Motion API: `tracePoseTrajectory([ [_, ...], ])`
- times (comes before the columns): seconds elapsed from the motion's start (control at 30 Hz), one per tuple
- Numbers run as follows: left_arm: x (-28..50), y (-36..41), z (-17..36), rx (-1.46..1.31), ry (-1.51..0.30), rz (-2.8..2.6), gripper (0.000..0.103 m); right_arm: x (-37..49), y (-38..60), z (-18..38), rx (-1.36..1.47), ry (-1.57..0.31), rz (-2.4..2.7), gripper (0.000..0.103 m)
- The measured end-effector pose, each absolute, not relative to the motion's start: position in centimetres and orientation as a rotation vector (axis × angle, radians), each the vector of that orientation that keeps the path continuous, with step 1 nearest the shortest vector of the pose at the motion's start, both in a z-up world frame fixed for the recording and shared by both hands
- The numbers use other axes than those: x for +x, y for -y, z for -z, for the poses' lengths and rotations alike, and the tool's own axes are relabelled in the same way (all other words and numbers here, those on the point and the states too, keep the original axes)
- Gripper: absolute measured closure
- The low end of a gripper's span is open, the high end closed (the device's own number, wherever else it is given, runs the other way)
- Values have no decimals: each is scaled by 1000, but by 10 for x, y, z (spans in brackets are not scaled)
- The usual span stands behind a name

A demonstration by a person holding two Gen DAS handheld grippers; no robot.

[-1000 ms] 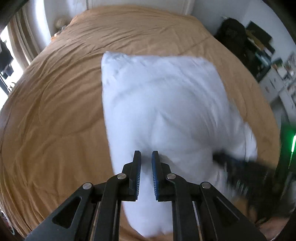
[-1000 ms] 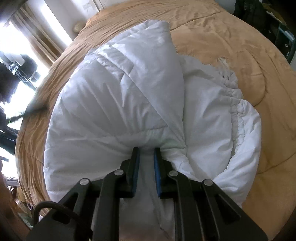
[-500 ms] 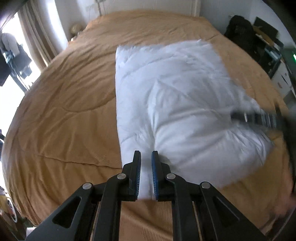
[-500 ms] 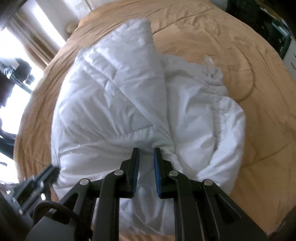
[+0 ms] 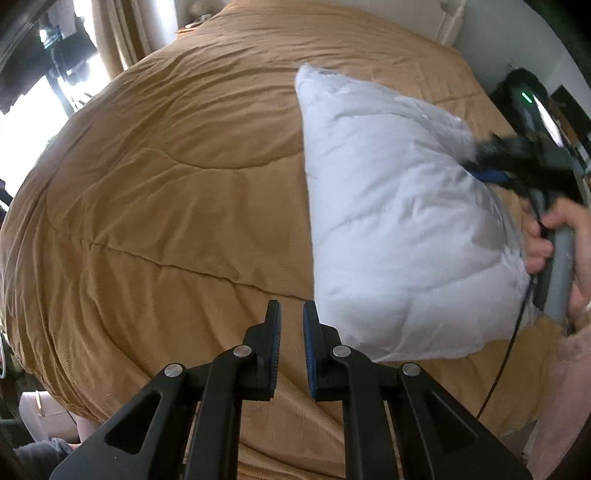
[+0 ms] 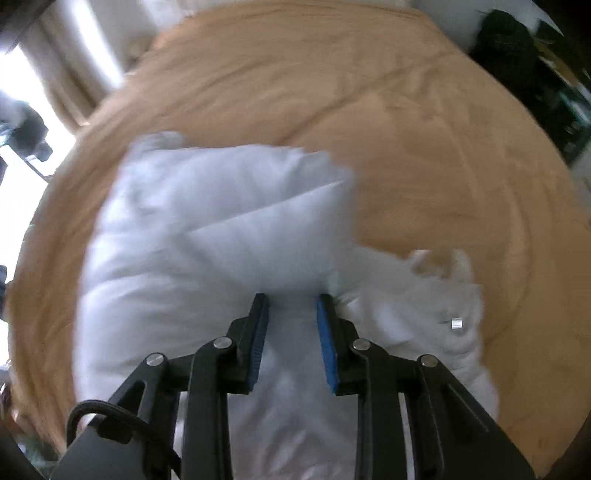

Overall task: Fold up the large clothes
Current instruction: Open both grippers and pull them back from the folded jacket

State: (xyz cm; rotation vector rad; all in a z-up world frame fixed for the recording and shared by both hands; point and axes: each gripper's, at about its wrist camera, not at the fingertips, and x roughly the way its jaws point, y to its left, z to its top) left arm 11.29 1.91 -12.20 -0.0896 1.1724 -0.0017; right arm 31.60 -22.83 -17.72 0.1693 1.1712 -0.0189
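Note:
A white puffy jacket lies folded into a thick bundle on the tan bedspread. My left gripper hangs over the bedspread just left of the bundle's near corner, jaws nearly shut and empty. In the right wrist view the jacket is blurred by motion. My right gripper sits over the bundle with its jaws apart and white fabric between them, not clamped. The right gripper also shows in the left wrist view at the bundle's right edge, held by a hand.
The bed fills both views. A window with curtains is at the left. Dark bags and clutter stand beside the bed at the right. A white headboard is at the far end.
My right gripper has opened and let go of the jacket fabric. My left gripper has swung left, off the bundle and over the bare bedspread. The bundle now lies more compact.

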Motion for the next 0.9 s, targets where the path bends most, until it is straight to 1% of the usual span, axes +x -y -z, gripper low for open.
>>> tracePoseTrajectory([
  [0.07,116,-21,114,-103,-1148,4,91,309,257,170,207,-1162,127,76],
  [0.13,123,-23,110,-116,-1128,10,91,288,278,148,276,-1114,118,76],
  [0.2,125,-20,102,-123,-1109,13,84,253,278,122,345,-1054,-6,74],
  [0.23,124,-20,97,-130,-1096,18,71,237,273,113,349,-1036,-52,73],
  [0.27,122,-19,95,-133,-1089,20,51,220,265,107,341,-1028,-87,73],
  [0.3,120,-20,90,-136,-1072,15,42,205,256,104,328,-1026,-121,70],
  [0.33,116,-20,85,-137,-1053,5,31,190,245,107,315,-1037,-148,67],
  [0.4,108,-21,76,-109,-1025,-18,29,166,225,129,268,-1108,-166,65],
  [0.5,104,-28,69,-92,-1031,-25,29,152,224,163,226,-1172,-87,65],
  [0.57,97,-35,63,-102,-1035,-29,27,147,238,162,262,-1188,0,65],
  [0.63,93,-38,58,-104,-1034,-24,27,139,251,152,298,-1196,66,65],
  [0.7,87,-40,48,-100,-1022,-18,25,126,253,127,312,-1169,45,64],
  [0.77,79,-39,33,-85,-1001,-19,20,109,245,98,294,-1119,34,53],
  [0.8,76,-38,27,-75,-996,-23,19,101,241,85,285,-1095,34,37],
  [0.83,73,-37,20,-60,-994,-25,17,90,235,65,274,-1062,40,23],
  [0.87,69,-36,14,-49,-995,-26,15,80,225,55,264,-1042,49,20],
  [0.9,66,-36,11,-43,-995,-26,14,69,218,39,242,-1017,62,20],
])
